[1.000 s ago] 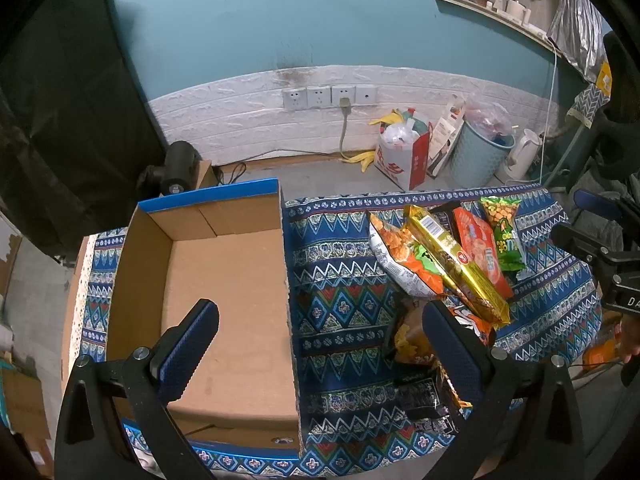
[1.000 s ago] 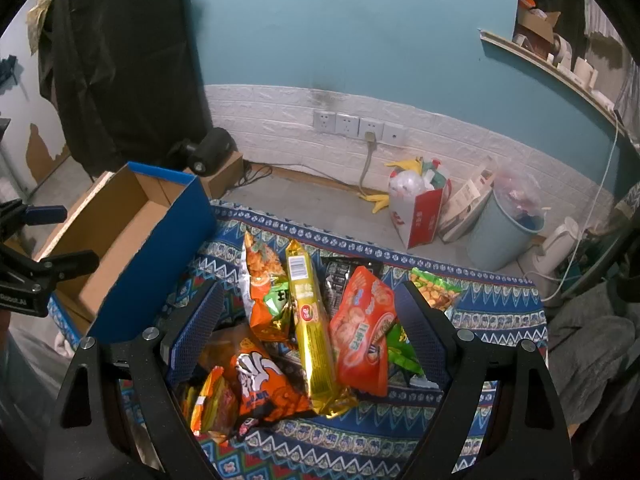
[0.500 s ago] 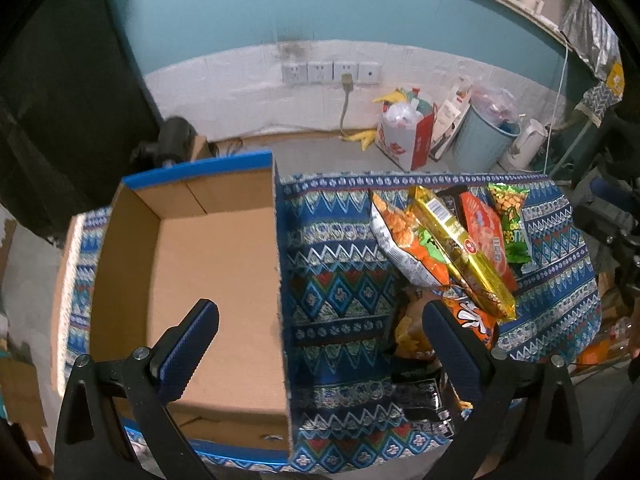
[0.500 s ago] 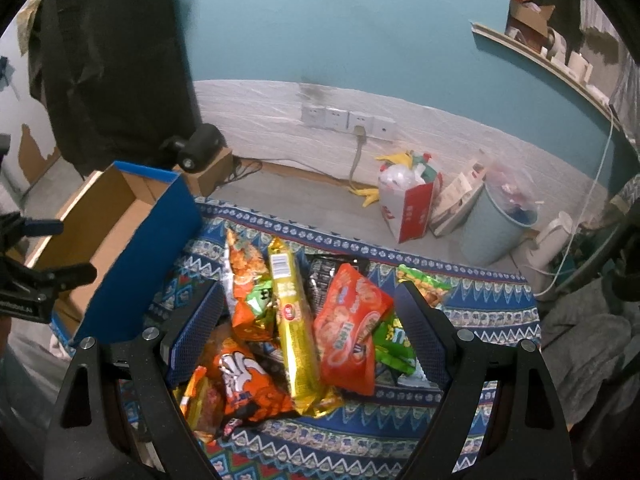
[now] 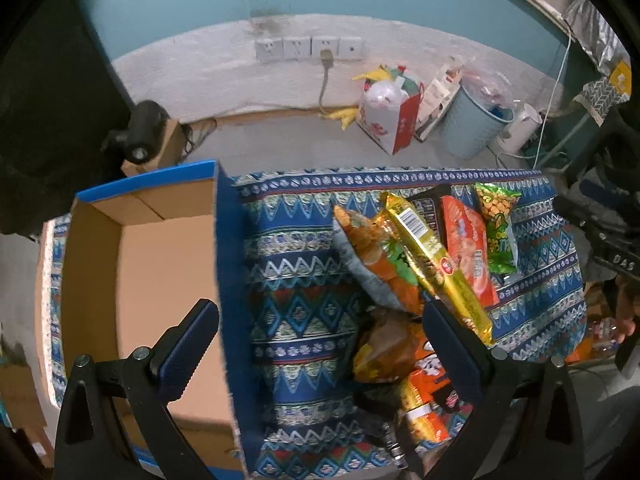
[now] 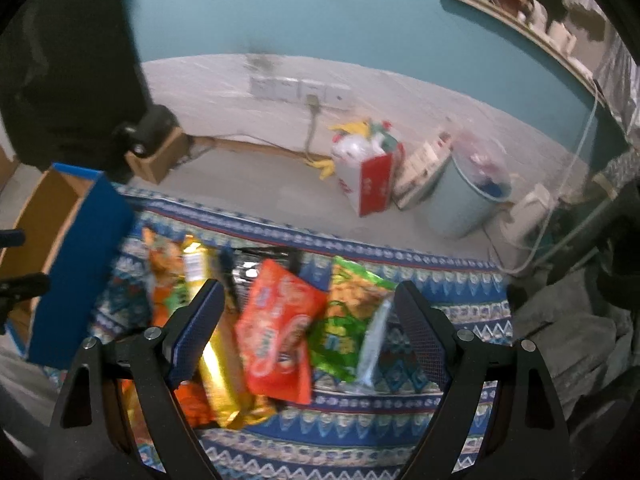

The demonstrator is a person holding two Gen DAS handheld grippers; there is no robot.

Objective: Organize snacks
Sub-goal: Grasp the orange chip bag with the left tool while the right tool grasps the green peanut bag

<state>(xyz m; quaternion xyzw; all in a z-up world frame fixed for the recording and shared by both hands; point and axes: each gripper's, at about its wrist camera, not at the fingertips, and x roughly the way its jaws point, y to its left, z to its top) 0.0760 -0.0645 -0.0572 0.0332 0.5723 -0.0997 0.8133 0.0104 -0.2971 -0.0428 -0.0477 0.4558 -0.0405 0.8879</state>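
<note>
A pile of snack packs lies on a blue patterned cloth: a long gold pack, a red-orange pack, a green pack, an orange chips bag and smaller orange packs. An empty blue cardboard box stands left of them. My left gripper is open above the box's right wall and the cloth. My right gripper is open just above the red-orange and green packs. Both are empty.
Beyond the table's far edge is grey floor with a red-and-white paper bag, a pale blue bin, a white kettle and wall sockets. A black device on a small carton stands behind the box.
Both grippers have moved forward and tilted down toward the table. The right gripper has shifted right and closer over the red-orange and green packs. Nothing was grasped.
</note>
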